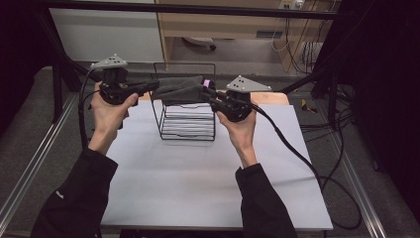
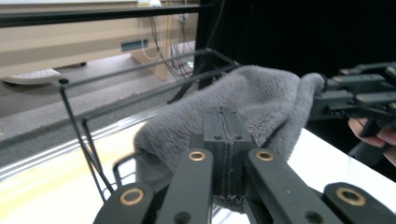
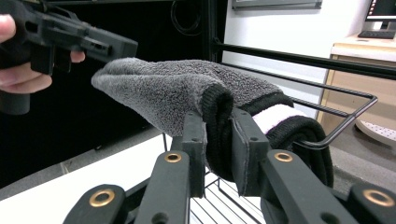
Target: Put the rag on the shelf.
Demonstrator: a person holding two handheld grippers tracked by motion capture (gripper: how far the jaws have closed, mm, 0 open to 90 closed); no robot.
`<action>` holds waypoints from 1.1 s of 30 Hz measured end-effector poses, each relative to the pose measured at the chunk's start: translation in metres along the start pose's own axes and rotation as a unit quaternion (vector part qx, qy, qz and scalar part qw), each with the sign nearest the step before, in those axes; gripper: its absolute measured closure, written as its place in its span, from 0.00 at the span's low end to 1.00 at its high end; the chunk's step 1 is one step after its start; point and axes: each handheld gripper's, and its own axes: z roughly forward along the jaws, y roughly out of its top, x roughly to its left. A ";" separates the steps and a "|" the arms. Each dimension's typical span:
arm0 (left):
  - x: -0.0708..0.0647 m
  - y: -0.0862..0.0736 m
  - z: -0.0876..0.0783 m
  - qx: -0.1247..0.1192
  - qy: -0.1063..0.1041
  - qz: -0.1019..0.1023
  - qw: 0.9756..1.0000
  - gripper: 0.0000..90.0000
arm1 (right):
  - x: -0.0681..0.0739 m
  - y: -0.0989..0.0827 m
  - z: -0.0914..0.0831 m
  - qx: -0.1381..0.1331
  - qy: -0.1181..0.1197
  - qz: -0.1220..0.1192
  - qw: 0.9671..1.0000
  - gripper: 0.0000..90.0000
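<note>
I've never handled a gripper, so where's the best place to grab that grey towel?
By its thick black-hemmed end, from the right side: the right hand-held gripper already pinches there. The towel stretches level above the rack, so its ends stick out sideways.
</note>
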 end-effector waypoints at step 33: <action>0.000 -0.048 0.033 0.050 0.013 0.024 0.998 1.00 | 0.001 -0.007 0.014 0.079 -0.009 0.008 0.997 1.00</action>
